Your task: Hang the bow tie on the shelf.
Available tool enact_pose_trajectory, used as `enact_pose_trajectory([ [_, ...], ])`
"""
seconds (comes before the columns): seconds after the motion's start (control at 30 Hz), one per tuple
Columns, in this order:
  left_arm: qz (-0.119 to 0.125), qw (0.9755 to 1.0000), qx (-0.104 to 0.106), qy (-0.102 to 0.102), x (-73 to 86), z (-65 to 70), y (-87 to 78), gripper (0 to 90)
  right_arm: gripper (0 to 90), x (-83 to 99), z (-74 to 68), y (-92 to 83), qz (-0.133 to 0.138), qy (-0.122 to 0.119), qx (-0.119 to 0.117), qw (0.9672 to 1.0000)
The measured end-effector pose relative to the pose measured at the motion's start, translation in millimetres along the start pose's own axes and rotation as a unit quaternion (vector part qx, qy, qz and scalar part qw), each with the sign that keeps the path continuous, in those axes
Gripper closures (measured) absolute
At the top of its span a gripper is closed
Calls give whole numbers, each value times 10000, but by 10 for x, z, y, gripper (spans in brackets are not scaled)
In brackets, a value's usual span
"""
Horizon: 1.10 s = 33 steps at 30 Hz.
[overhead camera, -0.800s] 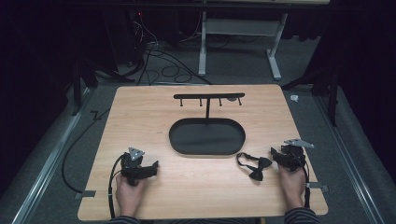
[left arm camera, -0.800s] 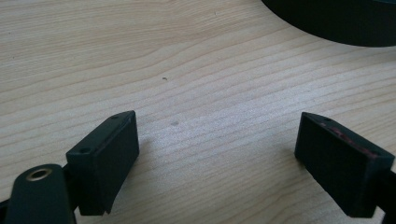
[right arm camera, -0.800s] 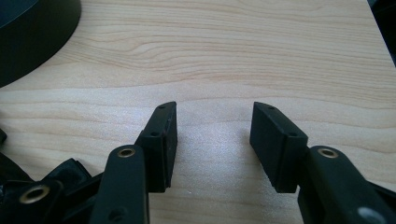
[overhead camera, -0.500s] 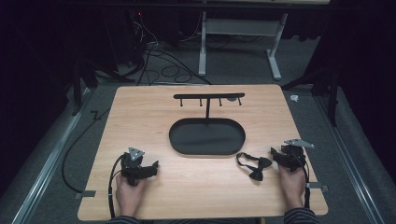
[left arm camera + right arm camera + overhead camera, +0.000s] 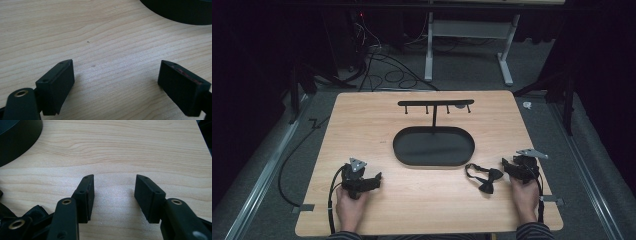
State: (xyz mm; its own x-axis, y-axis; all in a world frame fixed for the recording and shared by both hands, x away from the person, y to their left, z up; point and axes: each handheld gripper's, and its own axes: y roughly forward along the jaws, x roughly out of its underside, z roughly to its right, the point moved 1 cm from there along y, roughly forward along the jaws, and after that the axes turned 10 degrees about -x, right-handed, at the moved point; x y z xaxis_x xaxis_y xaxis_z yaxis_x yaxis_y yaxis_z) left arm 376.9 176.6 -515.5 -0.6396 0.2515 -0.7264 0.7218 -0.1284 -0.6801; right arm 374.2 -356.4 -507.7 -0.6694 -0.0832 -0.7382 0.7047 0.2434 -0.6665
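Black left gripper [image 5: 375,179] and right gripper [image 5: 506,165]: blocky jaws, brass rivets, grey triangular plates, trailing cables; striped sleeves.

Bare table [image 5: 377,125] ahead of the left gripper [image 5: 374,181]; bow tie [image 5: 484,178] and black tray [image 5: 433,146] block the middle.

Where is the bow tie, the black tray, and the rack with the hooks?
bow tie [image 5: 486,179], high view, on its knot.
tray [image 5: 433,160], high view, on its near rim.
rack [image 5: 435,103], high view, on its top bar.

bow tie [image 5: 483,177] right of tray [image 5: 412,155]; rack [image 5: 435,104] behind tray
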Motion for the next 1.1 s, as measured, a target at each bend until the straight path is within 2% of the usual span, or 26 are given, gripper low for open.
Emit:
enact_pose_trajectory([
  [0.57,1,10000,1,-4,-1,0,0,142,529,-1,4,-17,-56,-16,-86,9999],
  [0.6,-1,10000,0,-2,-1,0,0,142,541,0,2,-25,-54,45,-140,9999],
  [0.83,-1,10000,-1,-2,-1,0,0,142,562,-15,-31,-97,87,26,-304,9995],
  [0.97,-2,10000,-2,-1,-1,-1,0,142,584,-19,-52,-151,167,26,-460,9988],
  [1.0,-2,10000,-1,0,-1,-1,0,142,607,-16,-62,-173,151,75,-594,9981],
  [1.1,-3,10000,-1,0,-1,-1,0,142,615,-13,-86,-197,169,25,-664,9976],
])
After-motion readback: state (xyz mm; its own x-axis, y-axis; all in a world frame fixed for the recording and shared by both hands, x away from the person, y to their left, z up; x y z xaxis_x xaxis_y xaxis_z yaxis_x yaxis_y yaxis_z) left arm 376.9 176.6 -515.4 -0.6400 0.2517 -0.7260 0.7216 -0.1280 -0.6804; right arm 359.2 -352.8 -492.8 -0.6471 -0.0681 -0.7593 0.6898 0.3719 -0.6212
